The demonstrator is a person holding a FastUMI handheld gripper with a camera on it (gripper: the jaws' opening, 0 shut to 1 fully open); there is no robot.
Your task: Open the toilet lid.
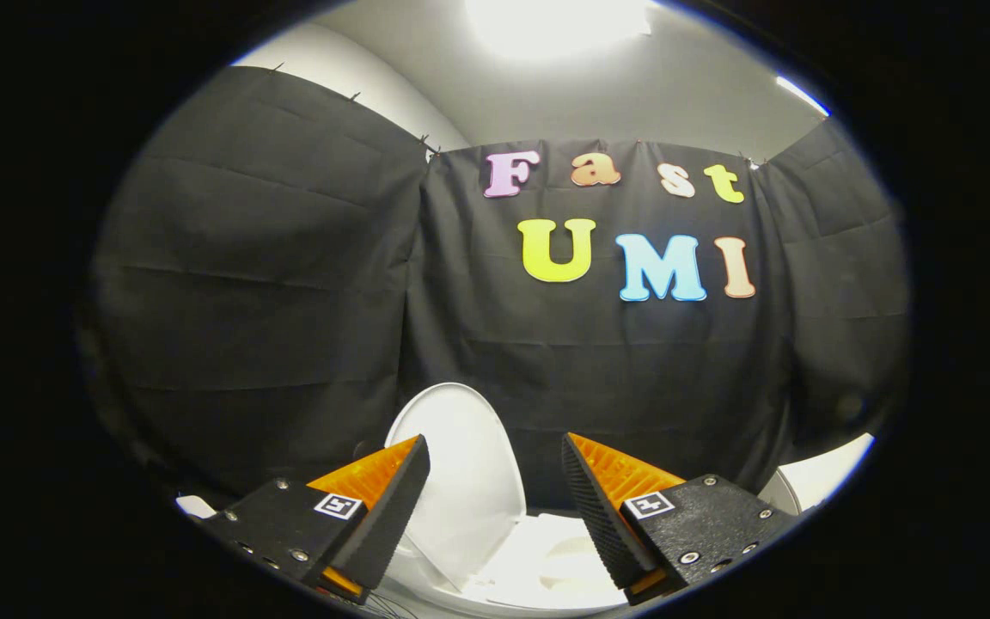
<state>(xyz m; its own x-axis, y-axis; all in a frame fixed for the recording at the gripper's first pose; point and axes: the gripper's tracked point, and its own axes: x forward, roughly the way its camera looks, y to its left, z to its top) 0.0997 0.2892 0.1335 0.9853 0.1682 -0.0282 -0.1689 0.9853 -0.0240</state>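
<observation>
Both claw [495, 468] fingers apart, raised lid [461, 481] between.

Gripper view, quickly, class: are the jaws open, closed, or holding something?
Gripper: jaws open and apart, holding nothing; the raised toilet lid stands beyond them.

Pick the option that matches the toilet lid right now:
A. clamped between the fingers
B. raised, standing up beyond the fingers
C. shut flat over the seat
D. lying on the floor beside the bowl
B: the toilet lid stands raised above the bowl, seen through the gap of the open gripper, whose fingers touch nothing.
</observation>
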